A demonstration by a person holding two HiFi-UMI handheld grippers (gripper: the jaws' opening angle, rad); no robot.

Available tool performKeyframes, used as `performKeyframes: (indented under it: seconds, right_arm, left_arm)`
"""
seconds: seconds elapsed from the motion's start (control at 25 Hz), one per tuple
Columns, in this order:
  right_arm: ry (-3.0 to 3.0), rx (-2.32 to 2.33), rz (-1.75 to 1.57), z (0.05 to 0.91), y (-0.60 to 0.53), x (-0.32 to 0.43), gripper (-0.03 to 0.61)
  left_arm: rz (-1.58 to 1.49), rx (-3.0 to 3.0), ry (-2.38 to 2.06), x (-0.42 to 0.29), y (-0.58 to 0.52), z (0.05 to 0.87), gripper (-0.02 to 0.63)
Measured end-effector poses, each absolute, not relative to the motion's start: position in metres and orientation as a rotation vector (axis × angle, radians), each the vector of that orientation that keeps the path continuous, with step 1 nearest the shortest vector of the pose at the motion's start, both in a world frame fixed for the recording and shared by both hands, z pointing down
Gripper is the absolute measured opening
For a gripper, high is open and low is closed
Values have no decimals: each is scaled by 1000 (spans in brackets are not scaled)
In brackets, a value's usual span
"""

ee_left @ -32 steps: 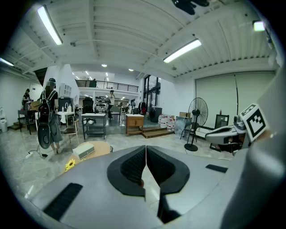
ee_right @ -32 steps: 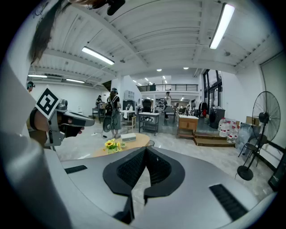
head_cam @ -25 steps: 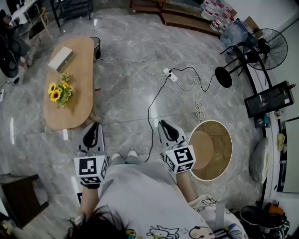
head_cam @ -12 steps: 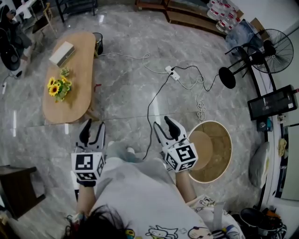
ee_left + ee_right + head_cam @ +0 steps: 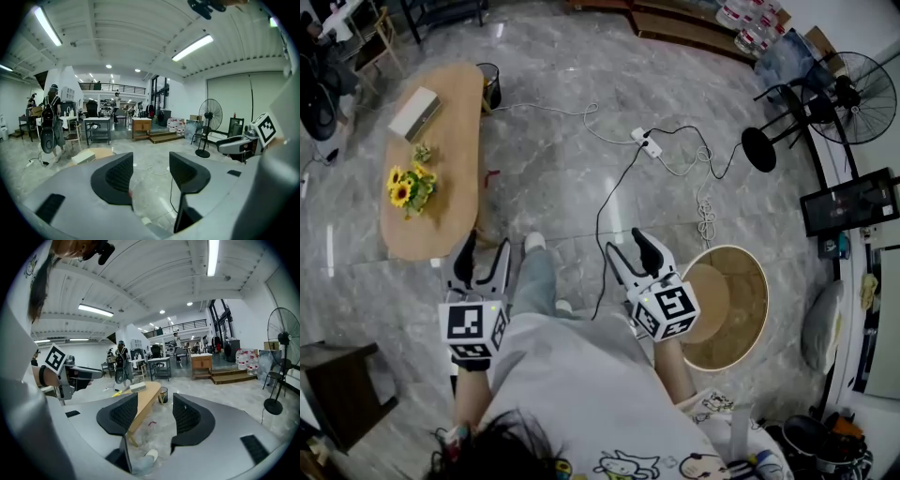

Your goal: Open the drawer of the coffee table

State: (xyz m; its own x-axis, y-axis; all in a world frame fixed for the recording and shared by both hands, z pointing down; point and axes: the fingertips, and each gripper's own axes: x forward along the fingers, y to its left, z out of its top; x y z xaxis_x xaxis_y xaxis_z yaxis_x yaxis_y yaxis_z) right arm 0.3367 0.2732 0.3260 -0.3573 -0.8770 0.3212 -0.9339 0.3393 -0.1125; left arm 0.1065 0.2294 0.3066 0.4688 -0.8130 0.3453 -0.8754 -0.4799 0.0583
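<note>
left gripper, right gripper: jaws just opened, empty; cable between, table near.

my left gripper and right gripper: pale grey shells, black ribbed pads, jaws had just been opening, nothing between | each bore a white cube with black square markers | I wore a white cartoon-print T-shirt, light blue trousers, a white shoe

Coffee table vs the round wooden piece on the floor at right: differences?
The coffee table is a long oval; the round piece is circular. The coffee table carries sunflowers and a box; the round piece carries neither and has a pale raised rim. Both look wooden.
</note>
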Motion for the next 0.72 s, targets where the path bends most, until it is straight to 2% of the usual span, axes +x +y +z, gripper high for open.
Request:
performKeyframes:
  seconds: [0.72]
  right_arm:
    - [-2418,1640,431,310,35,323,233]
  left_arm:
    - [371,2417,-1496,76,-8,307,244]
